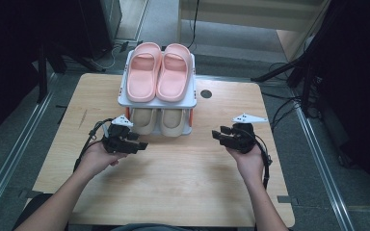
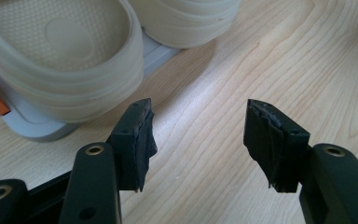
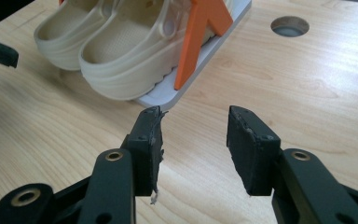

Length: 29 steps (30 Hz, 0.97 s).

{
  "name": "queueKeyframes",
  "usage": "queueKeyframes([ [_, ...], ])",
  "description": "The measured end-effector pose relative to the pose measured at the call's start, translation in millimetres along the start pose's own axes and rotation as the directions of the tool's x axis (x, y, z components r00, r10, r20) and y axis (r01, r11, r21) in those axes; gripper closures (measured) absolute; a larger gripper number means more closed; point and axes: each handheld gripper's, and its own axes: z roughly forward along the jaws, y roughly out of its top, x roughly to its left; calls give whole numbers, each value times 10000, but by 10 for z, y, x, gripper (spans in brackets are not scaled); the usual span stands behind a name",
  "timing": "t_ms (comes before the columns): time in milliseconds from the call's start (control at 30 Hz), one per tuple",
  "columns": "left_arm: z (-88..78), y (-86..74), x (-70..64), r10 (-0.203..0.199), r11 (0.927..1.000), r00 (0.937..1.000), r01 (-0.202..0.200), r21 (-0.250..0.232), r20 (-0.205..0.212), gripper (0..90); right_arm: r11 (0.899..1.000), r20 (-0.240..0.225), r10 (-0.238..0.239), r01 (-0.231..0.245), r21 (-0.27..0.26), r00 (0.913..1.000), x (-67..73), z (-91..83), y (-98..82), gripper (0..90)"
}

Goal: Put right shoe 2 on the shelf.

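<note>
Two-tier shoe rack (image 1: 195, 98) sits at the far-middle of the counter (image 1: 173, 178). Pink slippers (image 1: 159, 72) are on the top shelf, and the beige clogs (image 1: 161, 120) sit side by side on the bottom shelf w/ heels toward you. Judging by where your hands sit, the clogs are the things to go for.

Left gripper (image 1: 142, 145) hovers just beside the rack's front-left corner, jaws apart, nothing between them. In the left gripper view the left clog's heel (image 2: 70, 88) is close ahead and off to the left of the gap, not touching. Right gripper (image 1: 216, 134) is near the front-right corner, a bit further off. Its jaws are apart and empty too. In the right gripper view the right clog (image 3: 130, 60) and the orange rack post (image 3: 200, 32) lie ahead-left of the gap.

Step looks like the approach, no contact yet. To do it well:
- Swing each gripper so the heel rim lines up w/ the gap; both are offset now.
- Bite the heel wall w/ one pad inside and one outside. Soft foam, so go deep enough, not just the lip.
- On the right side, keep clear of the orange post, it's tight next to the clog.
- Pull straight out toward you, low, so the clog doesn't catch the upper shelf or drag the rack.
</note>
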Motion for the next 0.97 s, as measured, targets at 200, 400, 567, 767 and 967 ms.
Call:
queueKeyframes([
  [200, 45, 27, -39, 67, 9997, 10000, -68, -214, -34, 394, 10000, -50, 45, -45, -39, 10000, 21, -12, -81, 543],
  [400, 80, 43, -63, 149, 9993, 9999, -148, -331, 25, 387, 10000, 1, -39, 39, -50, 10000, 34, -23, -129, 527],
  [567, 119, 58, -89, 321, 9994, 9995, -321, -120, -26, 376, 9999, 21, -148, 148, 67, 9999, 38, -17, -154, 519],
  [767, 131, 57, -96, 399, 9992, 9992, -399, -6, -39, 377, 9997, -42, -208, 209, 147, 9998, 29, -2, -156, 508],
  [967, 147, 54, -95, 419, 9991, 9991, -418, 97, -7, 376, 9997, -133, -167, 170, 197, 9998, 23, 14, -157, 495],
])
